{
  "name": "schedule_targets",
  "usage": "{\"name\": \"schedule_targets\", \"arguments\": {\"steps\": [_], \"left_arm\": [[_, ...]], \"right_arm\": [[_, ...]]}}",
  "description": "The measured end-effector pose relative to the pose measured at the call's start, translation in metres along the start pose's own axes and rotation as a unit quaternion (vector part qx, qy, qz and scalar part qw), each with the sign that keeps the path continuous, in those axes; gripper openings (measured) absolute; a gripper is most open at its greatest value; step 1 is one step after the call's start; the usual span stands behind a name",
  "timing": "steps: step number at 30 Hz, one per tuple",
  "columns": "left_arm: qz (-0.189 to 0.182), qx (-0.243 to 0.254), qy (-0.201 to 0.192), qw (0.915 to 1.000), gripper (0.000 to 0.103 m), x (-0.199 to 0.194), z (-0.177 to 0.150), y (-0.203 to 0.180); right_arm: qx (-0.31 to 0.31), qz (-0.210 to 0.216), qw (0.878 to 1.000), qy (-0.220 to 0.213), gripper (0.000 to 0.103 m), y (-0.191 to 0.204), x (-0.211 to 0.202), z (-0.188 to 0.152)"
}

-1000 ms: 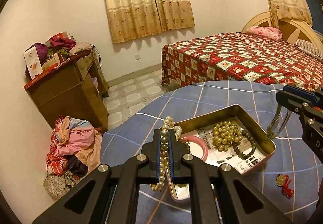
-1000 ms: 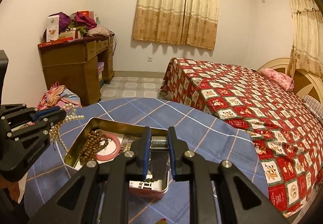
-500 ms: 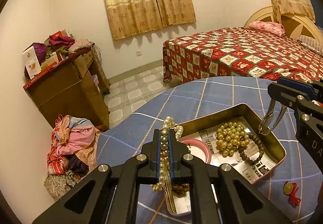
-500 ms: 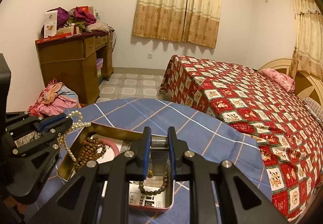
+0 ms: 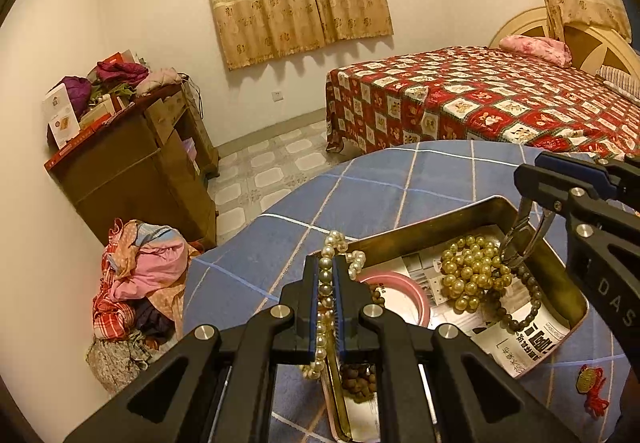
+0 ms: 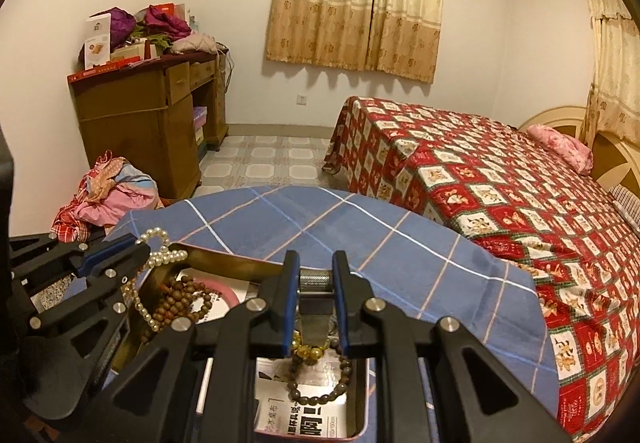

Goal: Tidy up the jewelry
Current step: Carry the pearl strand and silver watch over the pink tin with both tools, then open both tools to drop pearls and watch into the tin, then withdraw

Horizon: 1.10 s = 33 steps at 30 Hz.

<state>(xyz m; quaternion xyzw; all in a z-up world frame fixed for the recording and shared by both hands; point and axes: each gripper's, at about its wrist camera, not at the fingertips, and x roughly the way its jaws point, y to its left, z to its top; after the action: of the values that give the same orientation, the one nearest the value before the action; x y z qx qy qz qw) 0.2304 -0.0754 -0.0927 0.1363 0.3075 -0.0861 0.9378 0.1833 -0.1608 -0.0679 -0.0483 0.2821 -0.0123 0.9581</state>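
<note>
Blue checked table (image 5: 380, 179) nearer, tin (image 5: 448, 219) larger, both grippers lower

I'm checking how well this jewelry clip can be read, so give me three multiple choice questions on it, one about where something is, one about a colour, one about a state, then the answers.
1. Where does the pink bangle lie?
A. Inside the metal tin
B. On the bed
C. On the wooden desk

2. What colour is the tablecloth under the tin?
A. Green with dots
B. Blue with a line grid
C. Plain white

3. What is the left gripper doing?
A. Standing open and empty
B. Shut on the pearl necklace
C. Shut on the bangle

Answers:
1 A, the bangle rests on the newspaper lining in the tin.
2 B, blue cloth with pale crossing lines shows in both views.
3 B, the pearl strand runs between its closed jaws.
</note>
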Motion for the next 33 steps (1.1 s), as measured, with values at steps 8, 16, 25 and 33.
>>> {"name": "schedule_targets", "arguments": {"steps": [8,16,25,33], "left_arm": [[0.0,0.001,0.006,1.0,0.006,0.009,-0.002,-0.003],[0.001,0.008,0.011,0.9999,0.006,0.014,-0.004,-0.005],[0.017,0.024,0.015,0.9994,0.025,0.014,-0.007,-0.011],[0.048,0.029,-0.019,0.9982,0.084,-0.013,-0.017,-0.004]], "right_arm": [[-0.003,-0.002,1.0,0.013,0.018,0.001,0.012,-0.004],[-0.004,-0.002,1.0,0.025,0.019,0.001,0.023,-0.01],[-0.021,-0.003,0.999,0.032,0.023,0.006,0.026,-0.016],[-0.008,-0.012,0.999,0.033,0.05,-0.008,0.007,-0.028]]}}
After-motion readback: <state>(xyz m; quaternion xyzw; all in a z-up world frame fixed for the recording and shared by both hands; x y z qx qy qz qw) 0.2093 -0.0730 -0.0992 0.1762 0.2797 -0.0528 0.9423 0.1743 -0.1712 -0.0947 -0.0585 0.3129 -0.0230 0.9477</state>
